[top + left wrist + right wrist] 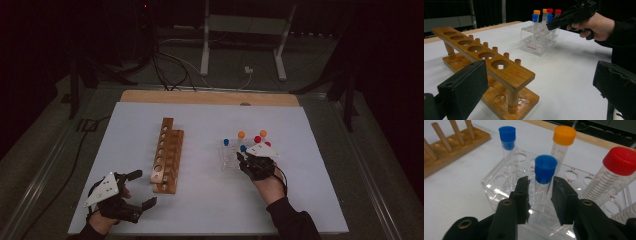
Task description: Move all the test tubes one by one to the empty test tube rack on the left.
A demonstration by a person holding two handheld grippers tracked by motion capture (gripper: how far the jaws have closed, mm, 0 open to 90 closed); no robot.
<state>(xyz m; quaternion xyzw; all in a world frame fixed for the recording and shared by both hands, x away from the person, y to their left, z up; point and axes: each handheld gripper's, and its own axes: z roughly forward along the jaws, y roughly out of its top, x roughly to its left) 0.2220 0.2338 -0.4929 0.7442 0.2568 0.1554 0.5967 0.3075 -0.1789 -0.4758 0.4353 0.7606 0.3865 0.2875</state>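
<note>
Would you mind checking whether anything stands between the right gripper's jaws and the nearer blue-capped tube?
Nothing visible does: the right gripper already has the blue-capped tube between its jaws in the clear rack, with slim gaps either side.

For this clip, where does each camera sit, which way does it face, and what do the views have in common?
High view: above the person's side, looking forward and down on the white table; both forearms, left gripper, right gripper.
Left gripper view: low, between wide-apart jaws, towards the wooden tube rack; the other hand.
Right gripper view: close behind its jaws, flanking a blue-capped clear tube.
Shared: the clear plastic rack of capped tubes.
</note>
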